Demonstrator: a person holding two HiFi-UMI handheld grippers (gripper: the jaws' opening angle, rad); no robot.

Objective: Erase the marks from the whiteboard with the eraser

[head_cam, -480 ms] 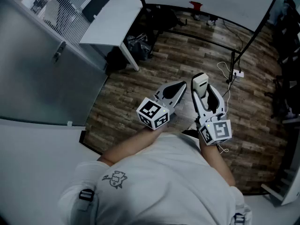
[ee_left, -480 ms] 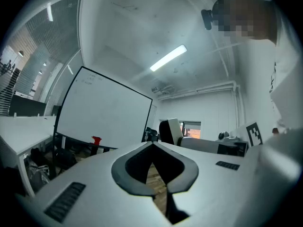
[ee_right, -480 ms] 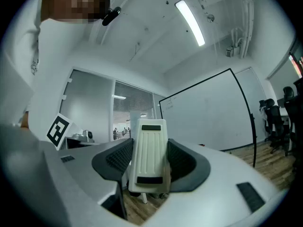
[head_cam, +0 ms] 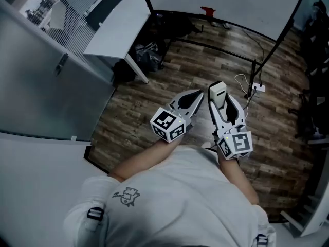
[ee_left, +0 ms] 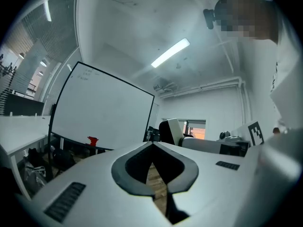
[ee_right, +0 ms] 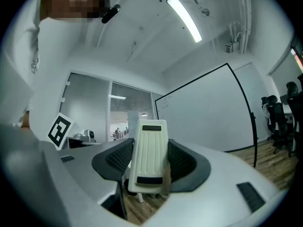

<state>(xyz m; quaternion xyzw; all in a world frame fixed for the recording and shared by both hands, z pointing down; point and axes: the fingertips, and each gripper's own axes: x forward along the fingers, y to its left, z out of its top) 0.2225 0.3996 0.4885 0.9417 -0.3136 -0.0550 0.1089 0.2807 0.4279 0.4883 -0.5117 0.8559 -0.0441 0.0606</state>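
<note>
While the eraser (ee_right: 149,156) is pinched upright between the two jaws of the right claw (head_cam: 221,101), its cream, ribbed back faces the right gripper view and its top end stands out past the jaw tips. The jaws press on its two long sides. In the head view the eraser shows as a pale block at the front of that claw, held in the air above the wood floor (head_cam: 154,102) and touching nothing else.

The left claw (head_cam: 197,93) is just beside it, tips almost level with the eraser. Its jaws are closed tip to tip with nothing between them; only floor shows through the hollow behind the tips.

The whiteboard (ee_right: 203,122) stands well apart from both claws, upright in a black frame on the floor ahead. Its face looks nearly blank, with a few faint marks (ee_right: 164,103) near one upper corner; they are too small to read.

A small red thing (head_cam: 208,9) sits low at the foot of the board. A white power strip (head_cam: 258,88) with its cable lies on the floor by a black stand leg. A white bench (head_cam: 118,24) stands to the left, with dark bags under it. The person's white shirt (head_cam: 175,199) fills the bottom of the head view.
</note>
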